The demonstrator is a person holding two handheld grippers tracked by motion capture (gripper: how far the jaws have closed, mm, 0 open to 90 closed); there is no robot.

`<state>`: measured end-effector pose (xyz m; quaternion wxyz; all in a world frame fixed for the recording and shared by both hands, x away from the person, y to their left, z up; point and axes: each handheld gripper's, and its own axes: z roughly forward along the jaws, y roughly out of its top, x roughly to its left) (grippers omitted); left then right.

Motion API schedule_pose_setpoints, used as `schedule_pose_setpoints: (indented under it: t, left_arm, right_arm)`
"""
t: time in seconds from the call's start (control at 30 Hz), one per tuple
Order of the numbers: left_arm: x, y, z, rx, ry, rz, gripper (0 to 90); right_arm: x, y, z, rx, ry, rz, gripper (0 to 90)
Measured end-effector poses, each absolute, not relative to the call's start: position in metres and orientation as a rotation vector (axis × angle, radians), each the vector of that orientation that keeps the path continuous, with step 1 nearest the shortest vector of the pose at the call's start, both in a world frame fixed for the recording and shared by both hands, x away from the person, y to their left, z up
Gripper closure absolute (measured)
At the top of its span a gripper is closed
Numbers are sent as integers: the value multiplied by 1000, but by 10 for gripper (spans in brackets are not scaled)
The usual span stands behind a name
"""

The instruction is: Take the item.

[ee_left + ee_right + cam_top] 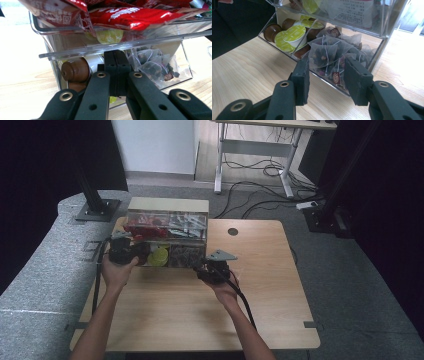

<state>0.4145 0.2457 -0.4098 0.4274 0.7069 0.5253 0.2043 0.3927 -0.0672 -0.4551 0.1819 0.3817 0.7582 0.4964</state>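
Bench [200, 310]: pale wood grain. Box [384, 30]: clear plastic. Packets [130, 15] up top: glossy red, white lettering. Capsules [293, 33]: brown bodies, lime-green lids with faint print. Tea bags [324, 53]: sheer white mesh, dark contents, small maroon tags. Both tools black, brass-coloured rivets. Floor [350, 265]: grey carpet.

White print and a QR code stand on the red packets [140, 15] in the upper tray, and lines of small print on a white label [355, 11], none of it legible
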Motion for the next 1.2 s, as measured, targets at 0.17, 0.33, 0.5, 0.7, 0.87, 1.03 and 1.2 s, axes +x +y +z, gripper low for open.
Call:
schedule_pose_setpoints:
  t: [0.17, 0.33, 0.5, 0.7, 0.87, 1.03, 1.2]
  left_arm:
    - [415, 245, -410, 1770, 1311, 508, 900]
    - [416, 244, -410, 1773, 1312, 506, 900]
    - [416, 244, -410, 1771, 1313, 501, 900]
    - [416, 244, -411, 1767, 1313, 504, 900]
    - [416, 243, -411, 1769, 1313, 505, 900]
    - [415, 243, -410, 1772, 1314, 507, 900]
    - [416, 243, -410, 1772, 1313, 505, 900]
  right_arm:
    - [396, -62, -455, 1077, 2146, 1396, 549]
    - [399, -57, -454, 1078, 2147, 1394, 547]
    - [403, -53, -454, 1076, 2150, 1394, 544]
    - [408, -47, -456, 1080, 2156, 1397, 540]
    - [411, -38, -459, 1080, 2158, 1385, 540]
    - [412, -29, -465, 1074, 2176, 1371, 540]
    - [415, -24, -469, 1072, 2174, 1354, 540]
